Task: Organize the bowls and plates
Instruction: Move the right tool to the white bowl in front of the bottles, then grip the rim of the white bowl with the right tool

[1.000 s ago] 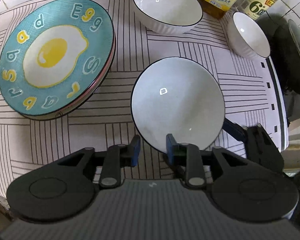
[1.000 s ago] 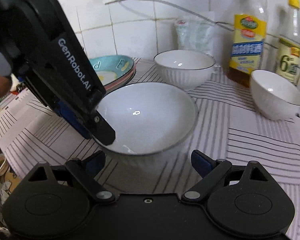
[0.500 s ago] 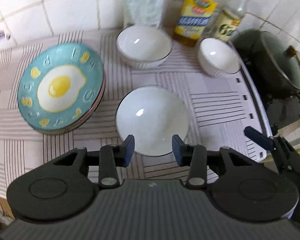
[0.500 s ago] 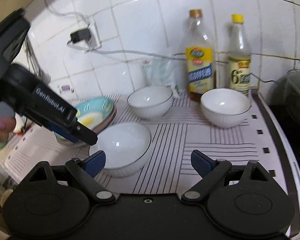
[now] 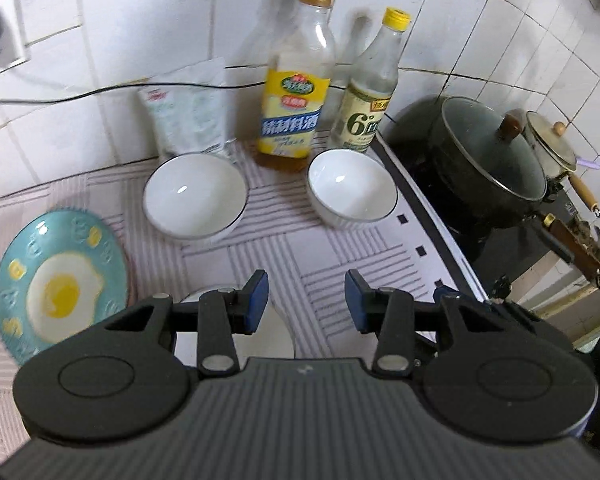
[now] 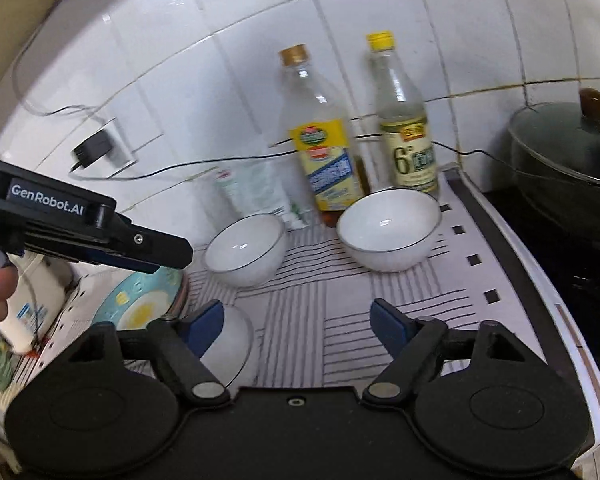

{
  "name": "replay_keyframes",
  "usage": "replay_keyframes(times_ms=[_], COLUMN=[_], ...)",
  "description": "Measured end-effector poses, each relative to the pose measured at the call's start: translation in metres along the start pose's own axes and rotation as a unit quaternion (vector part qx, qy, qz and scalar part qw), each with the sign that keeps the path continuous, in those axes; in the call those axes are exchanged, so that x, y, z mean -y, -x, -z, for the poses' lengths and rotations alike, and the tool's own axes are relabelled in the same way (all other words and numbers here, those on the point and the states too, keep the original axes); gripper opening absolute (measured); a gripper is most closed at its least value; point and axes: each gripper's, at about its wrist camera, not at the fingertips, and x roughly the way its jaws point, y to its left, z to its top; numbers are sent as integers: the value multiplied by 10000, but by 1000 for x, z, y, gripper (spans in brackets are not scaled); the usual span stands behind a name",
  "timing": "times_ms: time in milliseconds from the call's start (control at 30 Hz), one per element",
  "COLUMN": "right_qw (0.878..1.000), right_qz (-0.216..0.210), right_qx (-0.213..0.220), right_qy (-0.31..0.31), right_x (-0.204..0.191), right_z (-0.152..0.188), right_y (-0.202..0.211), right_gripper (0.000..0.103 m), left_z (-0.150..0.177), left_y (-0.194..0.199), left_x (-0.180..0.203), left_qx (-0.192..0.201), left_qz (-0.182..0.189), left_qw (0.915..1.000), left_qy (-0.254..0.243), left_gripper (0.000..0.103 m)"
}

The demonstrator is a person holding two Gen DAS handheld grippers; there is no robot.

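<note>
Three white bowls with dark rims sit on the striped mat. One bowl [image 5: 196,196] is at the back left, one bowl [image 5: 352,188] at the back right, and a near bowl [image 5: 268,334] lies mostly hidden under my left gripper. A teal fried-egg plate [image 5: 56,284] lies at the left on other plates. My left gripper [image 5: 306,302] is open and empty, raised above the near bowl. My right gripper [image 6: 296,322] is open and empty, raised beside the near bowl [image 6: 232,340]. The back bowls [image 6: 244,252] [image 6: 388,232] and the plate [image 6: 144,304] also show there.
Two bottles [image 5: 296,96] [image 5: 368,92] and a white pouch [image 5: 188,116] stand against the tiled wall. A dark lidded pot [image 5: 488,156] sits on the stove at the right. The left gripper's body [image 6: 80,224] crosses the right wrist view at the left.
Both grippers have lifted up and back from the near bowl, which stays on the mat. The left gripper's jaws have opened wider.
</note>
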Motion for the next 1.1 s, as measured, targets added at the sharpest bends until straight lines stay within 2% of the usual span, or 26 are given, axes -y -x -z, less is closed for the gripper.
replay_keyframes(times_ms=[67,233,433,500,567,700,767,800,933,1100], right_qw=[9998,9969,9829,9780,9744,9741,9728,9719,9689,9659], right_qz=[136,576,1078,1271,1494,1823,1856,1845,1934,1952], right_qx=[-51,49,469,487,426,153,95,119,111,49], right_qy=[-95,-541,-1416,-1580,-1628,-1325,-1383,-1457,-1540,-1703], right_x=[3,22,53,60,65,67,69,71,72,78], right_z=[-5,-14,-23,-27,-30,-34,-34,-34,-35,-33], right_y=[-8,-36,-69,-82,-96,-121,-125,-125,-126,-127], right_gripper=[71,69,63,61,52,38,25,23,19,14], left_z=[-10,-33,-55,-61,-67,-72,-75,-74,-74,-71], left_y=[-12,-53,-107,-124,-138,-165,-177,-180,-190,-200], left_x=[1,1,3,5,8,14,19,21,24,19], left_qx=[-63,-251,-525,-581,-590,-620,-716,-742,-917,-1175], left_qz=[7,55,18,41,70,-22,-108,-123,-3,154], left_qw=[10000,9996,9982,9977,9975,9975,9965,9961,9944,9924], left_qy=[2,-76,-280,-352,-377,-340,-411,-454,-523,-321], left_gripper=[41,47,48,48,48,48,48,48,44,21])
